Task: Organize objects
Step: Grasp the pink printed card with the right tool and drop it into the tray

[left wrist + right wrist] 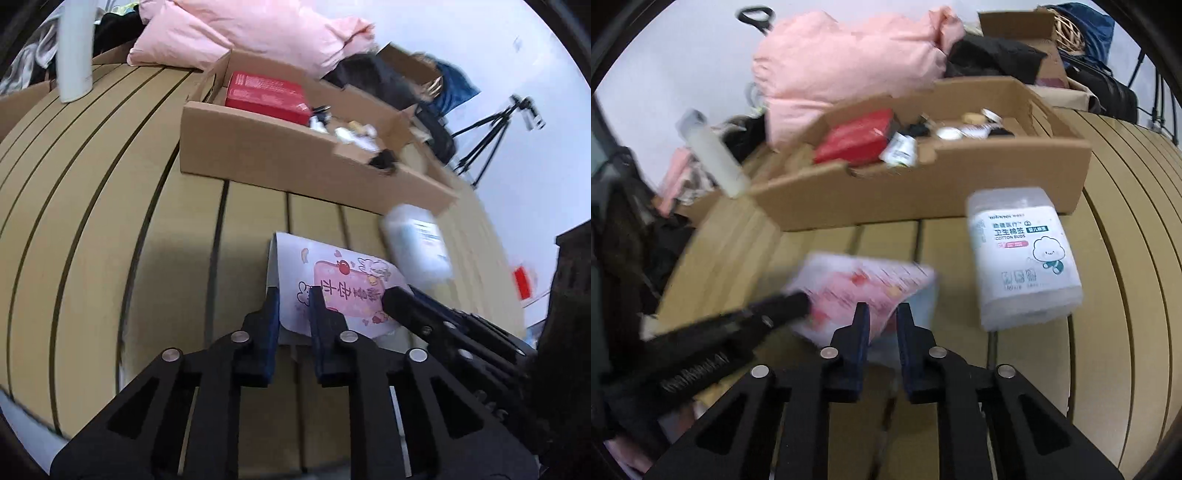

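Observation:
A flat white and pink packet with cartoon print (332,291) lies on the slatted wooden surface; it also shows blurred in the right wrist view (860,288). My left gripper (293,295) has its jaws narrowly apart around the packet's near left edge. My right gripper (881,312) has its jaws narrowly apart around the packet's near corner. Each gripper shows in the other's view, the right gripper (413,306) and the left gripper (775,310). A clear box of cotton buds (1019,258) lies to the right of the packet (417,243). An open cardboard box (266,147) behind holds a red box (266,96) and small items.
A pink pillow (849,62) and dark clothes lie behind the cardboard box (923,188). A white post (74,48) stands at the far left. A tripod (491,136) stands at the far right. Another open carton (1019,22) sits at the back.

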Tool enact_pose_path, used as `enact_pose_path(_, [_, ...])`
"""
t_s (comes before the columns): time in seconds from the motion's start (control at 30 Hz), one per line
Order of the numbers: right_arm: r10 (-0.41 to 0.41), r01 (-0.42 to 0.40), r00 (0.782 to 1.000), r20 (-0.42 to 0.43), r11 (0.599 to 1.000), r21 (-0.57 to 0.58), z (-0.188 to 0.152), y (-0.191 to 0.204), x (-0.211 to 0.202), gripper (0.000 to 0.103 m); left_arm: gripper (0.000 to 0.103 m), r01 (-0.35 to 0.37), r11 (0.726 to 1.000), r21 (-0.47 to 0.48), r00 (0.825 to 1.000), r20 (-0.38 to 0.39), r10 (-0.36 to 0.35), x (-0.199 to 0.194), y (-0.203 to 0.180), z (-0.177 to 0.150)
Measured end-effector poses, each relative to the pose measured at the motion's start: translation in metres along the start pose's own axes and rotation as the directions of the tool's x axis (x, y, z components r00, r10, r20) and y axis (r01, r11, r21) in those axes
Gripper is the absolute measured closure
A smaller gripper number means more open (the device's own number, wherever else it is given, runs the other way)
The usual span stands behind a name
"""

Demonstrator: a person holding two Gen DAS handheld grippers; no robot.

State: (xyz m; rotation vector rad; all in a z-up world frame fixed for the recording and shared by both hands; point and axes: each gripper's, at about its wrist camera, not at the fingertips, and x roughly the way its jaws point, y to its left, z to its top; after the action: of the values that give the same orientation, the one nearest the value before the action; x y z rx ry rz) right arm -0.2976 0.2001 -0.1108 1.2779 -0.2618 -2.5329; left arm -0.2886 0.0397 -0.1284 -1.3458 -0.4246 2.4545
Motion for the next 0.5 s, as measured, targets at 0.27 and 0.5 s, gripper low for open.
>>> enact_pose_path(0.27, [-0.009, 0.012, 0.999, -0.048, 0.998, 0.056, -0.045, -0.01, -0.028, 0.096, 0.097, 0.018, 1.0, 0.016, 0.999, -0.043, -0.017, -0.017, -0.014, -0.042])
enact_pose_path(0.5, [-0.051, 0.053, 0.998, -0.044, 0.997, 0.049, -0.047, -0.015, -0.04, 0.096, 0.098, 0.005, 0.999, 0.05, 0.999, -0.042, -0.003, -0.02, -0.031, -0.044])
